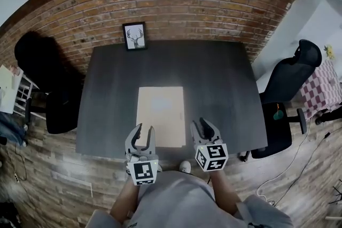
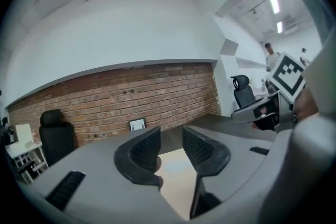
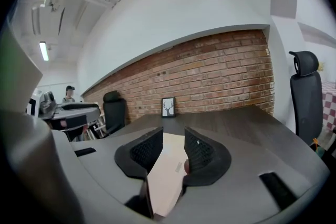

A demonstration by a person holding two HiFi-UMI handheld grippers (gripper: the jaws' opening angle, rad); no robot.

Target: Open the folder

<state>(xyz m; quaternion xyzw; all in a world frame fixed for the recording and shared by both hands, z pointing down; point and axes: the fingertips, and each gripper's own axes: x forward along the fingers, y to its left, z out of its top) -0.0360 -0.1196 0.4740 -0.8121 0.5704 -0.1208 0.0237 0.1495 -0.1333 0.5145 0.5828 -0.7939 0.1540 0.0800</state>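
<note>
Left gripper (image 1: 144, 132) and right gripper (image 1: 203, 125) are hanging spread and empty near the front edge of the flat beige rectangular folder (image 1: 160, 115), lying closed on the dark grey counter (image 1: 219, 83). Catching both covers together would probably be lifting it shut.

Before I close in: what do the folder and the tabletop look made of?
Folder: pale tan card or kraft paper, matte; flat, no glare, probably thin and flexible. Tabletop: dark grey, matte, faint grain streaks, so likely wood laminate or stained wood; which one, the look leaves open.
</note>
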